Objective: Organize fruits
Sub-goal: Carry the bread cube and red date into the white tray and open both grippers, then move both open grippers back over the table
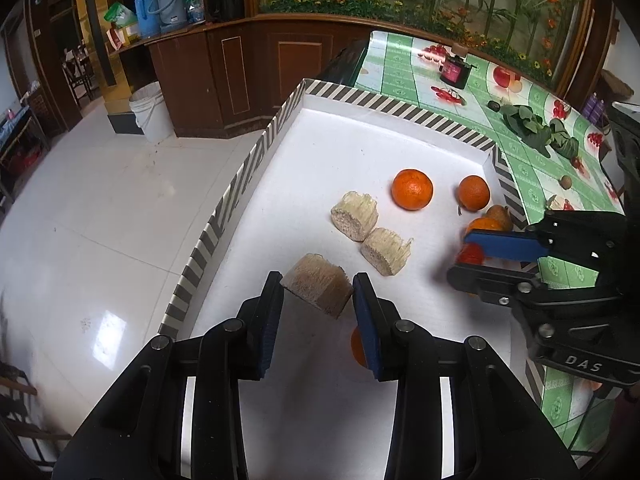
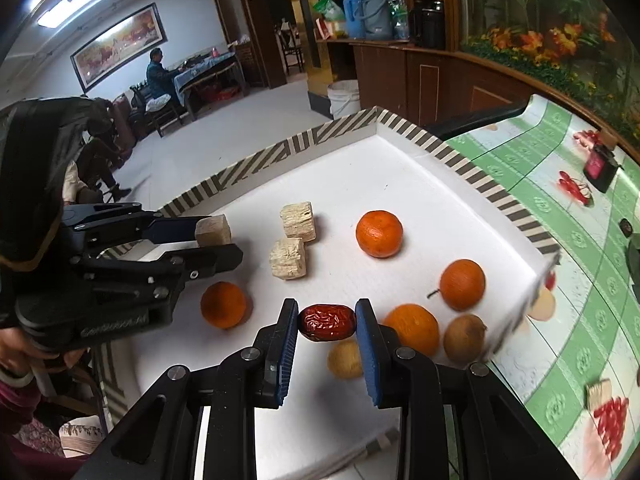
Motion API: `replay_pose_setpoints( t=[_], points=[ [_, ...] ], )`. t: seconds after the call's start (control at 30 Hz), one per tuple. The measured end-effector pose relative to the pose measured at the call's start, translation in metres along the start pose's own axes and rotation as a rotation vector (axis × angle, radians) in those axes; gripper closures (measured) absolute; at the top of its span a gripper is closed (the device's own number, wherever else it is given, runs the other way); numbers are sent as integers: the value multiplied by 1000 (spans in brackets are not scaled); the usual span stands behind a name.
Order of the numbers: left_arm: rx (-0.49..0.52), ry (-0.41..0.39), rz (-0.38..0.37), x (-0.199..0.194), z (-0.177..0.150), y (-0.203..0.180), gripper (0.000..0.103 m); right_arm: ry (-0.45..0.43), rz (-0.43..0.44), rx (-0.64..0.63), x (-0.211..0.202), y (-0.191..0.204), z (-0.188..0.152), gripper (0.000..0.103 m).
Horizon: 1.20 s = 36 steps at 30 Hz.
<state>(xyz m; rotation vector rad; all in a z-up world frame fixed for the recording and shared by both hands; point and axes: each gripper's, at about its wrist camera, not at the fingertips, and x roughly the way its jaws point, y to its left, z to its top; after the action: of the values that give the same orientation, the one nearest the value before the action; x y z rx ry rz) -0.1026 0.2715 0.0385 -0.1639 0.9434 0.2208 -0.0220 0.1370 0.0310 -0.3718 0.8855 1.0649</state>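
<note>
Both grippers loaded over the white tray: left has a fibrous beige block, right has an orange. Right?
Not quite. The right gripper is shut on a red date, not an orange; the right wrist view shows it. The left gripper does hold a fibrous beige block over the white tray.

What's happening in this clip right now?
A person is sorting food into a white tray with a striped rim, holding a gripper in each hand. The left gripper is clamped on a tan fibrous chunk; the right gripper is clamped on a red date. Two similar chunks, several oranges and two brownish fruits already lie in the tray.
</note>
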Motion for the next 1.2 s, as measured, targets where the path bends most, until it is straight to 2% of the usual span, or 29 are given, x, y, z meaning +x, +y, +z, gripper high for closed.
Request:
replay_pose_setpoints(
  t=[0.7, 0.83, 0.97, 1.2],
  points=[
    [-2, 38, 15, 10, -1, -4, 68, 42, -22, -41, 27, 2, 2, 73],
    [2, 42, 31, 9, 0, -5, 64, 24, -22, -29, 20, 1, 0, 71],
    [3, 27, 32, 2, 1, -8, 48, -7, -8, -13, 6, 1, -3, 71],
    [22, -27, 18, -15, 4, -28, 47, -64, -11, 30, -33, -9, -19, 71]
  ],
)
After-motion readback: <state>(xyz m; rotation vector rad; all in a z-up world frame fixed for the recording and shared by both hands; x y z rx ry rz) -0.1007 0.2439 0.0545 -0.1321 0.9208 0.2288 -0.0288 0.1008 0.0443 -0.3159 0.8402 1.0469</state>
